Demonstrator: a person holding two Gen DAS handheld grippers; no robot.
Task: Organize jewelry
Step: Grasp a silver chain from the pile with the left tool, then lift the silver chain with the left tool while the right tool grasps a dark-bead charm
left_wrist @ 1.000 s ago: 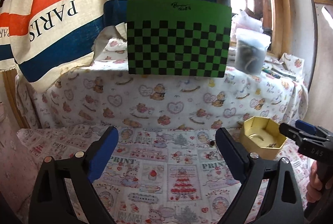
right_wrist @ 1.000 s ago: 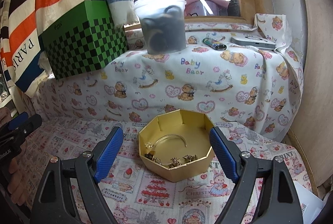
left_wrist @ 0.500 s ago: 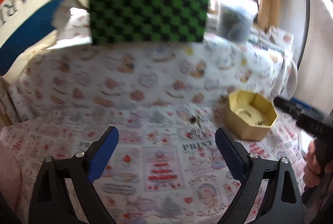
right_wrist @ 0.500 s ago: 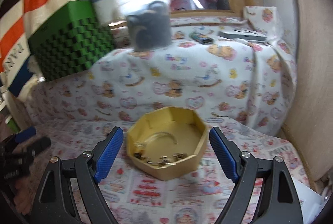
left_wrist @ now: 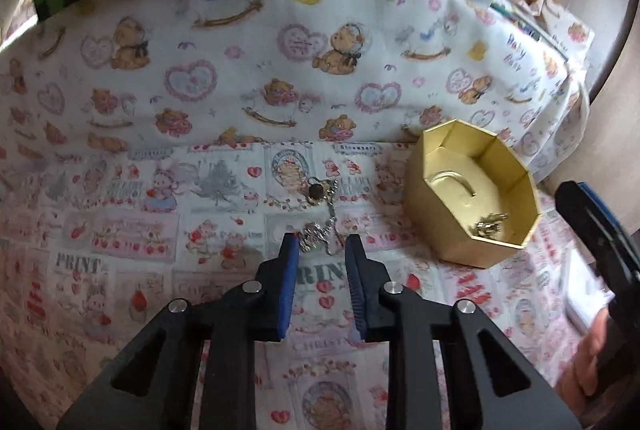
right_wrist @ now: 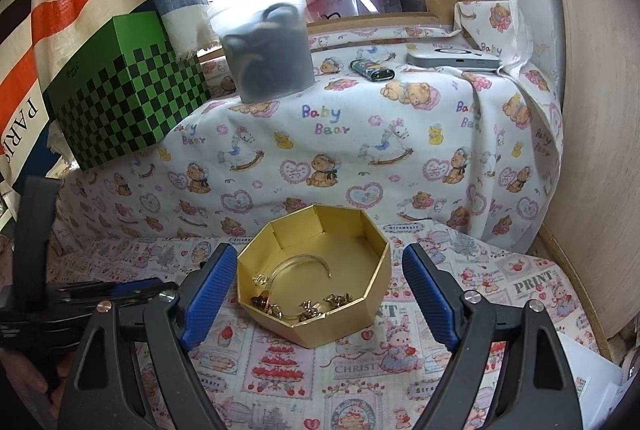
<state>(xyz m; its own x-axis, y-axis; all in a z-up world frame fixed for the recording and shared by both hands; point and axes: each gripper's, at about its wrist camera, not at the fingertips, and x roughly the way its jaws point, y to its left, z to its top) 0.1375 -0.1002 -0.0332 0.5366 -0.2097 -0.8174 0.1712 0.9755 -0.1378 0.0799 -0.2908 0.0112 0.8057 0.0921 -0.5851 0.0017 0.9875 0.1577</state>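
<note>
Your left gripper (left_wrist: 322,245) has dropped and narrowed its jaws around the loose chain jewelry (left_wrist: 320,226) on the printed cloth (left_wrist: 120,230), left of the gold octagonal box (left_wrist: 472,250), not yet pinching it; your right gripper (right_wrist: 316,290) stays wide open, straddling that box.

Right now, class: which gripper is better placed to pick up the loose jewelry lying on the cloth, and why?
Left gripper: its narrowed jaws flank the loose chain piece. The right gripper sits open around the gold box.

A silver chain piece (left_wrist: 318,226) lies on cloth beside the open gold box (left_wrist: 472,190).
</note>
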